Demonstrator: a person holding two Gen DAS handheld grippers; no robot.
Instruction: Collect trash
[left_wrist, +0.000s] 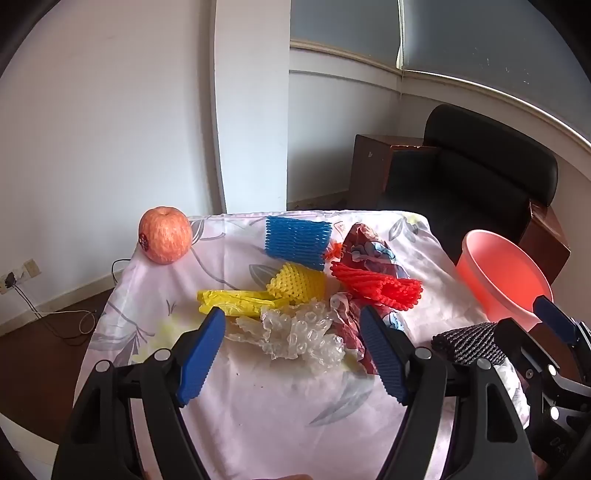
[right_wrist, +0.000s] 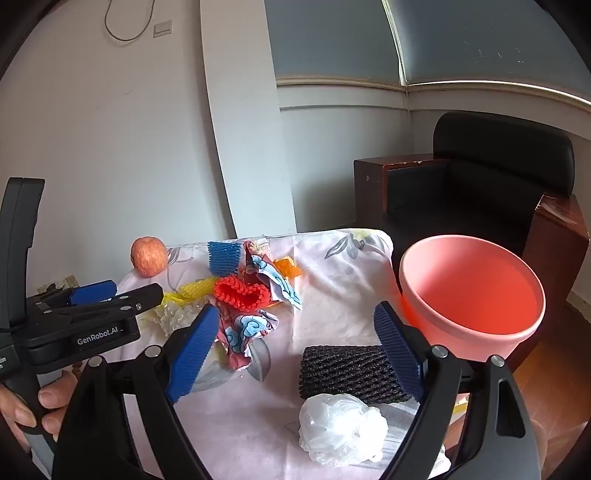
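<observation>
Left wrist: both claws spread, empty, over floral tablecloth; black armchair beyond.

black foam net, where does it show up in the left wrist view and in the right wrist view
Left wrist view: the black foam net lies at the lower right, partly hidden behind the hand-held gripper frames, just below the pink bucket.
Right wrist view: the black foam net lies at lower centre, above a white crumpled bag.
Shared landmark: the apple at the cloth's far left corner in both views.
</observation>
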